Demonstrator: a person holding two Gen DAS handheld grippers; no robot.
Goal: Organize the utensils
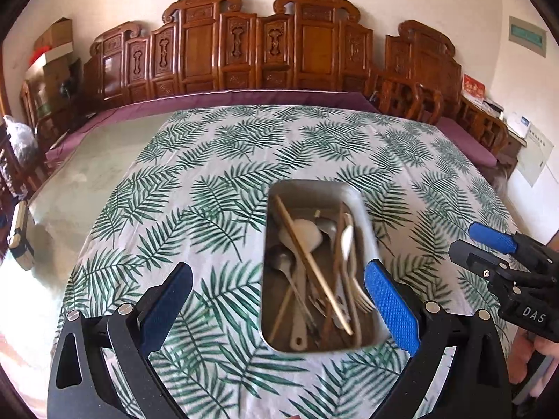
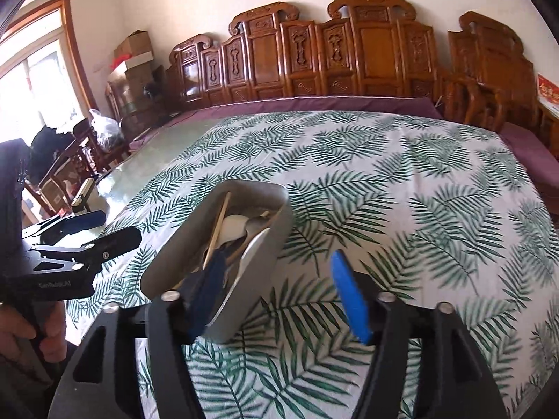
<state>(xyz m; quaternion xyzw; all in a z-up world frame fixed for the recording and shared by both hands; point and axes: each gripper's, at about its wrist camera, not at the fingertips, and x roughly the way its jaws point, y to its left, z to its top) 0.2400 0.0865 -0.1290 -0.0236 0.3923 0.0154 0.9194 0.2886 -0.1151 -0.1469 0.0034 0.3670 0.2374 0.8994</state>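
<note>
A row of carved wooden chair backs stood along a pale wall, behind a counter covered for the most part with a white cloth printed with green fern leaves; a bare, glossy strip of the counter showed at the left. Stacked cardboard boxes sat in the far left corner, beside a bright window.

On the cloth lay a rectangular metal tray, and the utensils were all inside it: a long wooden chopstick lying slantwise over the heap, a white ceramic spoon, a metal spoon and a metal fork, with other handles tangled beneath that could not be told apart.

The left gripper hung above the near part of the tray, its jaws spread wide with nothing between them. The right gripper was at the tray's right side, its jaws spread too; the left finger overlapped the tray's near corner, and the blue pad of the other stood over bare cloth. No utensil was pinched. A hand showed at the left edge.
</note>
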